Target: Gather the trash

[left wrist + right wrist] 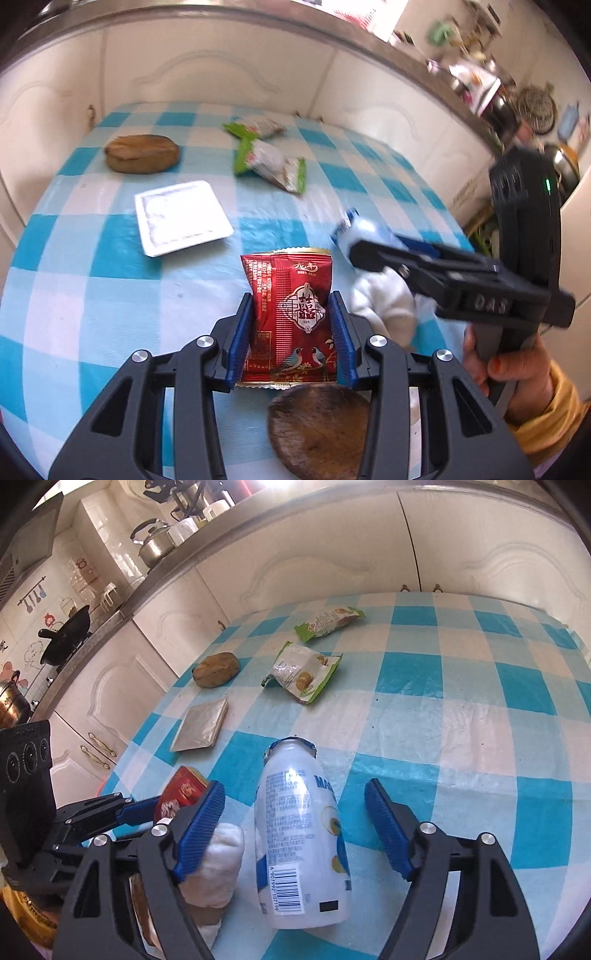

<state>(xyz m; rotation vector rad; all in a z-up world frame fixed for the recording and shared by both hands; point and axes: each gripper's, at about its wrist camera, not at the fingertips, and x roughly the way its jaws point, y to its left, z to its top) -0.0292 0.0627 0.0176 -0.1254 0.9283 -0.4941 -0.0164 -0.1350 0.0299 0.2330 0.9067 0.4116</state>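
The left tongs (pixel 291 332) clamp the red packet (pixel 291 306) upright to carry it off the checked worktop (pixel 461 709), while the right tongs (pixel 295 830) stand open around the white bottle (pixel 303 842), pads clear, with green wrappers (pixel 303 672) lying at twelve o'clock.

Brown disc (pixel 319 430) half behind left tool (pixel 291 325); bottle (pixel 356 230) blurred, mostly behind right tool (pixel 373 254); red packet (pixel 183 790) mostly hidden in right view; countertop clutter (pixel 476 79) smeared, unreadable.
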